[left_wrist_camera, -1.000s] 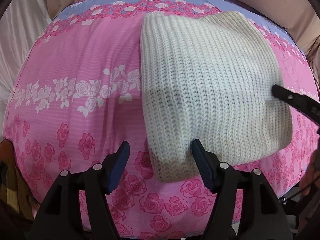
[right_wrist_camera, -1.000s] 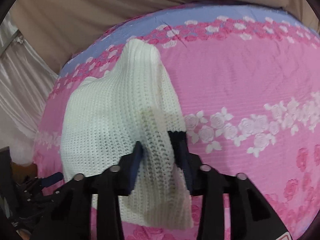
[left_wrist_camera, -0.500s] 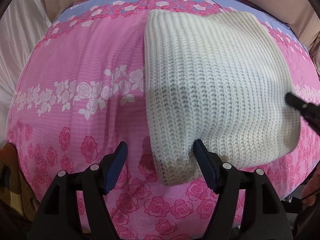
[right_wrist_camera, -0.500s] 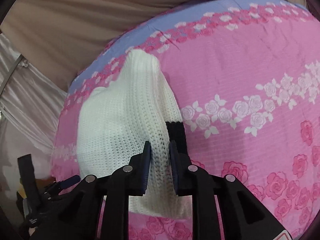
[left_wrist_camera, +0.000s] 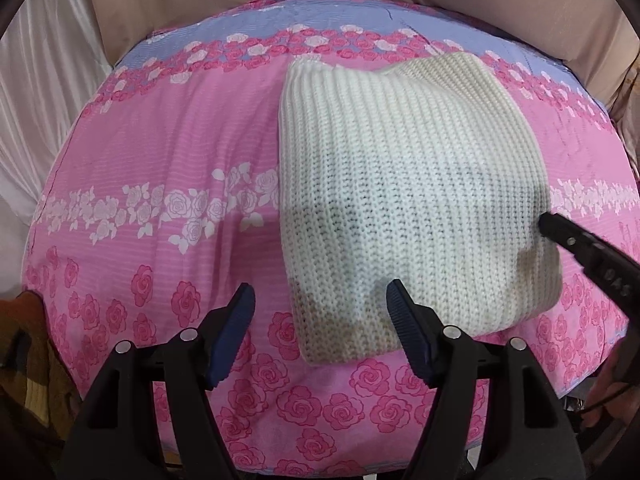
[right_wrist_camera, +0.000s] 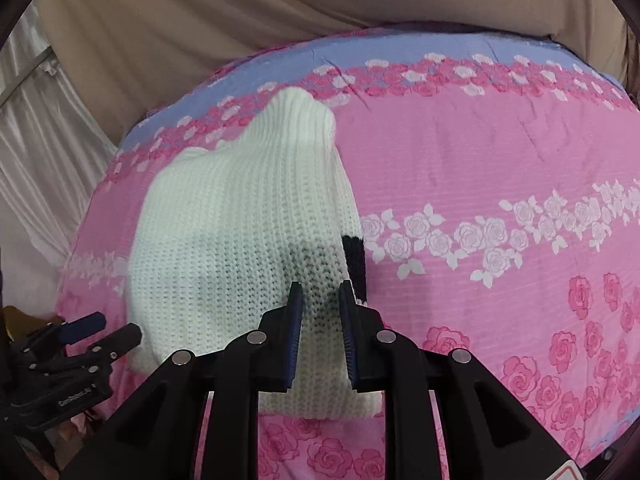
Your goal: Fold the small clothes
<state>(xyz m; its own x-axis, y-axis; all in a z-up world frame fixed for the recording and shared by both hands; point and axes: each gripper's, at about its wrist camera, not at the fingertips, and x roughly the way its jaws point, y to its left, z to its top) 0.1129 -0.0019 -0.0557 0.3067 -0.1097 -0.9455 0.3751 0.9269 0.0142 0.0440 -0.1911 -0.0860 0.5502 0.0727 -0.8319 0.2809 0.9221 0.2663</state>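
Observation:
A white ribbed knit garment (left_wrist_camera: 400,200) lies folded on the pink rose-print sheet (left_wrist_camera: 160,160). In the left wrist view my left gripper (left_wrist_camera: 320,292) hovers open above the knit's near left corner, its right finger over the cloth and its left finger over bare sheet. My right gripper (right_wrist_camera: 320,292) is shut on a fold at the garment's (right_wrist_camera: 240,240) near right edge, with the knit pinched between its blue pads. A black patch (right_wrist_camera: 354,268) shows at that edge, just beyond the jaws. The right gripper's finger (left_wrist_camera: 568,236) also reaches in from the right in the left wrist view.
The sheet covers a raised surface with a lilac band (right_wrist_camera: 400,52) along its far edge. Beige cloth (right_wrist_camera: 240,20) hangs behind it and a pale satin curtain (left_wrist_camera: 40,80) hangs at the left. A brown and yellow cloth (left_wrist_camera: 28,360) lies off the near left edge.
The right jaws have narrowed onto the knit fold and carried it; the raised fold now lies lower over the garment. The left gripper has lifted slightly and stays open.

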